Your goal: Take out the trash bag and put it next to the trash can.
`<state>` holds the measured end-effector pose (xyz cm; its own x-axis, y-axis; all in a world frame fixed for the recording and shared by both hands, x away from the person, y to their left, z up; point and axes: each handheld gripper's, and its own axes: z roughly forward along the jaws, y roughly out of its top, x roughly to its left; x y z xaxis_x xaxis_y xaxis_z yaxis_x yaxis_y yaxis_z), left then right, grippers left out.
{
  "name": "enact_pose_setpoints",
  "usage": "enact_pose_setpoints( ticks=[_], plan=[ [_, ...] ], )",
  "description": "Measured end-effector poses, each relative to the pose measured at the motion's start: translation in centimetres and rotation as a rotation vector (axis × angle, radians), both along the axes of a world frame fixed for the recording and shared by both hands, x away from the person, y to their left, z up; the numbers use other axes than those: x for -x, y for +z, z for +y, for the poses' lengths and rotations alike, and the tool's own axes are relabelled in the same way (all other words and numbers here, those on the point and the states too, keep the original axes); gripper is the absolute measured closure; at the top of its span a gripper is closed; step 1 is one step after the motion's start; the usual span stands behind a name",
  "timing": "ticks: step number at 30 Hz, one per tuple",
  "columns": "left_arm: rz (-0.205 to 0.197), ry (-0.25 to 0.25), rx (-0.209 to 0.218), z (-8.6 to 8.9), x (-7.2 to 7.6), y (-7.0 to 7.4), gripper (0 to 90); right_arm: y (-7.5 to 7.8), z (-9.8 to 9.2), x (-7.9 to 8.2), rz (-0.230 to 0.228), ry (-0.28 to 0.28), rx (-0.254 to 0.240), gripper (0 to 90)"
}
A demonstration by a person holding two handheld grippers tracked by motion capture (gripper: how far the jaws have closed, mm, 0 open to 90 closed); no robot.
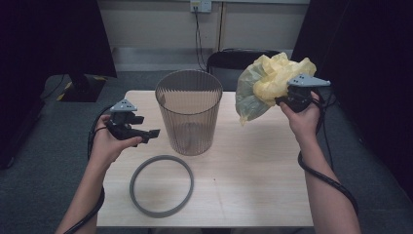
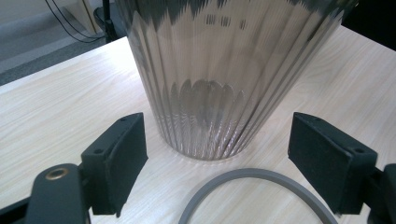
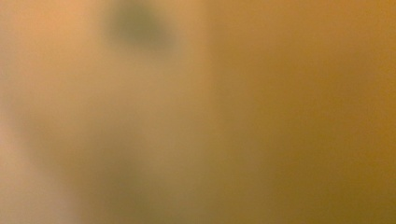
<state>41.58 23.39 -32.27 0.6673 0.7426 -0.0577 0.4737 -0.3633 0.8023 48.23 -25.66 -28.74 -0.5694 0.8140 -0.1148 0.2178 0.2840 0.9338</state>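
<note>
Our right tongs [image 1: 285,100] grip the yellow bag [image 1: 265,83] aloft; left tongs [image 1: 146,134] gape by the bin [image 1: 189,112]. Lining remains undone.

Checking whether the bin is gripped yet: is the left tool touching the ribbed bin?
Apart. The left gripper view shows the left tool open, table visible between each pad and the ribbed bin.

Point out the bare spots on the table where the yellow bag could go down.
The table's right half is bare, from the ribbed bin across to the right edge. A small bare strip lies behind the bin. The front left is crowded: the grey ring lies there, with the left gripper above.
</note>
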Motion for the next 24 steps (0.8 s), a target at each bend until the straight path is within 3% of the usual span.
enact_pose_setpoints(
  ticks=[13, 24],
  plan=[
    [0.032, 0.005, 0.011, 0.5, 0.3, -2.2, 19.0, -4.1, -0.9, -0.4, 0.061, -0.025, -0.031, 87.3],
    [0.076, 0.002, 0.012, 0.7, 0.3, -4.9, 18.8, -8.8, -1.2, -0.9, 0.128, -0.038, -0.064, 86.9]
  ],
)
